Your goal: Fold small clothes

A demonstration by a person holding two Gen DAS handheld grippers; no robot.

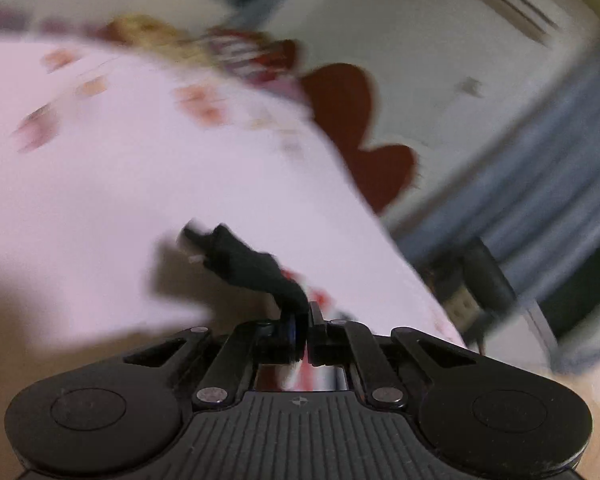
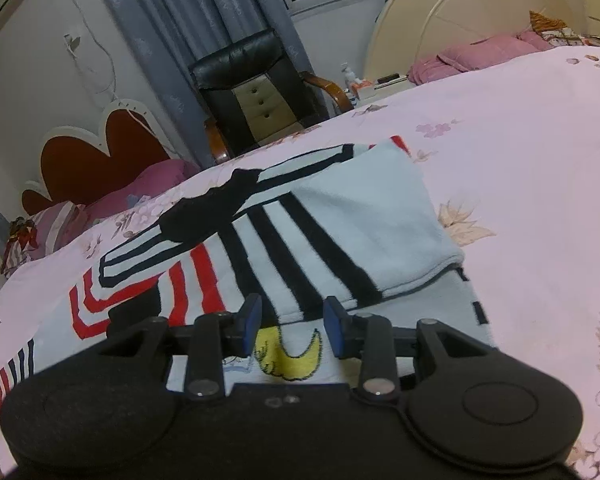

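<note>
A: Report the position of the garment (image 2: 340, 224).

B: The garment lies spread on the bed (image 2: 520, 152), on the pink flowered bedcover. It is pale blue-white with black stripes, red stripes and a yellow crescent print. One portion is folded over the rest, plain side up. The folded edge runs just in front of the right tool (image 2: 292, 326).

A: State of the right tool?

B: The fingers stand partly apart. Nothing is between the blue pads (image 2: 249, 330). The tool hangs over the near part of the garment, above the yellow crescent. Whether it touches the cloth cannot be told.

A: State of the left tool (image 1: 305, 334)?

B: The fingers are pressed together. A strip of black fabric (image 1: 252, 264) rises from between them and trails forward over the bedcover. Red and white cloth shows beside the jaws. The picture is heavily blurred, so the left view does not settle whether this fabric belongs to the same garment.

A: Other items, relative to the garment?

B: Beyond the garment, past the far edge of the bed, stands a black and beige armchair (image 2: 252, 88) before grey curtains (image 2: 204, 12). Left of it is a brown cloud-shaped headboard (image 2: 96, 156). Pink pillows (image 2: 484, 54) lie well apart from the garment, at a cream headboard (image 2: 480, 4) to the right.
</note>
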